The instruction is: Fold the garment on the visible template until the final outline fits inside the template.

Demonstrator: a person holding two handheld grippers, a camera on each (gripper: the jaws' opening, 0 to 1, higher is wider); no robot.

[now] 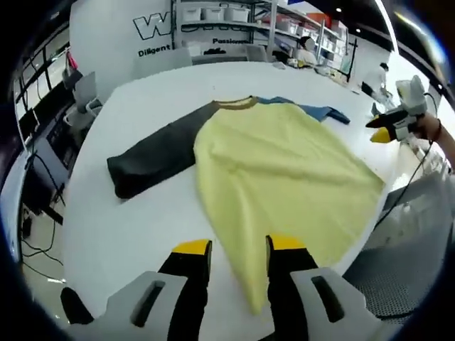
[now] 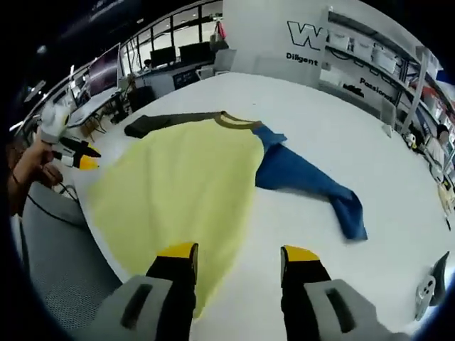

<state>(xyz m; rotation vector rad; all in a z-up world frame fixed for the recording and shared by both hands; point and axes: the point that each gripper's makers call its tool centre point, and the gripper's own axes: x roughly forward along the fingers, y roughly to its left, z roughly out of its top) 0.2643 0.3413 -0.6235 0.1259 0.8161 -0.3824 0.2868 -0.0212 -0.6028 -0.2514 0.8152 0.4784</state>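
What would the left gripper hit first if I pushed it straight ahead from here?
Most likely the yellow shirt body: its lower edge lies just beyond the open left gripper on the white table. Depth is uncertain.

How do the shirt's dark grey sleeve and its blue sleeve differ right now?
The dark grey sleeve lies straight and flat, stretched out from the yellow shirt body. The blue sleeve is rumpled near the shoulder and bends at its cuff end. Colours differ: dark grey against blue. Both are long sleeves lying on the white table, untouched by either gripper.

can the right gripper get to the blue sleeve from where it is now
Probably yes. The right gripper is open and held above the white table, and the blue sleeve lies flat ahead of it with nothing between them.
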